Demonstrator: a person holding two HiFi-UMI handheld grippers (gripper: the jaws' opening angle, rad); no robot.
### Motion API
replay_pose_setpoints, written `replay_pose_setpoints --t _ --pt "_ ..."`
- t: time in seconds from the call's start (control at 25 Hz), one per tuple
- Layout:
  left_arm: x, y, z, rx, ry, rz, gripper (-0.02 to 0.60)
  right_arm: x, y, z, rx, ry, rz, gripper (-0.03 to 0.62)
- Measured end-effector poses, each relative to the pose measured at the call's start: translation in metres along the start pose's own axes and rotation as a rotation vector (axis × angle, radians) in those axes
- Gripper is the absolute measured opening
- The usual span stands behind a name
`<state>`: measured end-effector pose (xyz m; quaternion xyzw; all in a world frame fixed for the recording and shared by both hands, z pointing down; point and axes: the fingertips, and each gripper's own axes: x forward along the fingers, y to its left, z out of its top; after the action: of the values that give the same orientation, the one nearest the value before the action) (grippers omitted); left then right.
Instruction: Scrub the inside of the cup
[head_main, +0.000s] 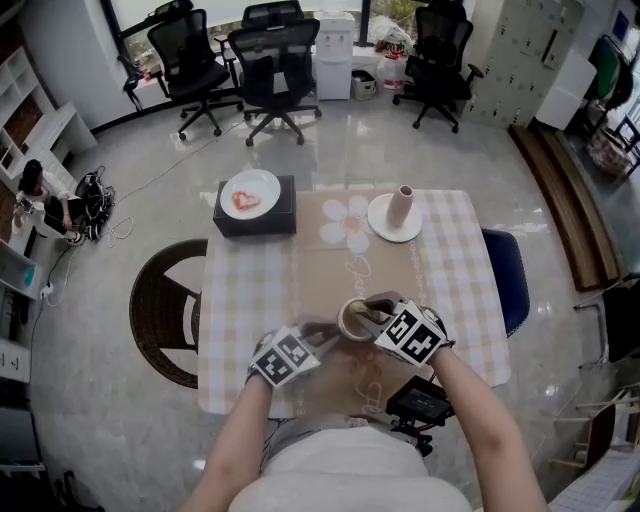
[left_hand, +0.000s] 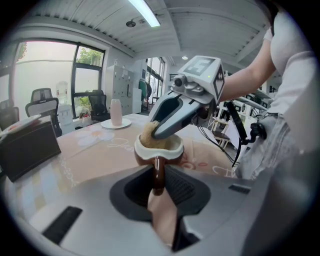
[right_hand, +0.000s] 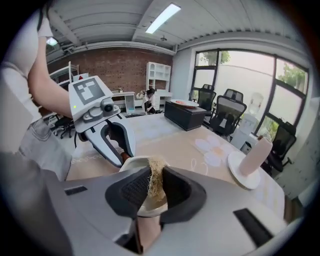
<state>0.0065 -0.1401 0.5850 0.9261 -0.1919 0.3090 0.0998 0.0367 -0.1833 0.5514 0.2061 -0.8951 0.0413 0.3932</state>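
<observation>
Right tool (right_hand: 156, 175), scrubber (right_hand: 156, 167) inside cup (right_hand: 132, 162), near table edge (head_main: 225, 405)

Right gripper (right_hand: 156, 177) pinching fibrous scrubber (right_hand: 156, 167) inside cup (right_hand: 131, 163); left gripper (right_hand: 120, 149) on cup handle.

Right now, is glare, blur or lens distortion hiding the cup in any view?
Head view: even light, window glare only on the floor; cup half covered by the right tool. Left gripper view: fisheye bend, blown-out windows, cup sharp. Right gripper view: dark corners, its own jaws hide most of the cup.
</observation>
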Motion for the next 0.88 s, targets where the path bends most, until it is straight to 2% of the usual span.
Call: replay_pose_setpoints --t 0.2,0.4,0.6,0.72,0.88 --pt "-0.001 -0.001 0.001 -0.001 0.0 0.001 0.069 0.001 -0.004 0.001 0.175 0.138 0.098 0.067" --pt "0.0 -0.001 0.0 -0.001 -0.001 0.0 0.069 -0.003 0.005 -0.004 0.26 0.243 0.2 0.067" --pt "0.0 0.001 -0.001 -0.001 -0.002 -0.002 0.069 -0.009 0.02 -0.012 0.281 0.292 0.297 0.067" --pt "0.001 0.002 -0.003 -0.002 -0.003 -0.008 0.069 -0.006 0.016 -0.01 0.282 0.264 0.281 0.067" --pt "0.001 0.001 -0.002 -0.001 -0.004 -0.011 0.069 -0.009 -0.001 0.002 0.271 0.147 0.193 0.069"
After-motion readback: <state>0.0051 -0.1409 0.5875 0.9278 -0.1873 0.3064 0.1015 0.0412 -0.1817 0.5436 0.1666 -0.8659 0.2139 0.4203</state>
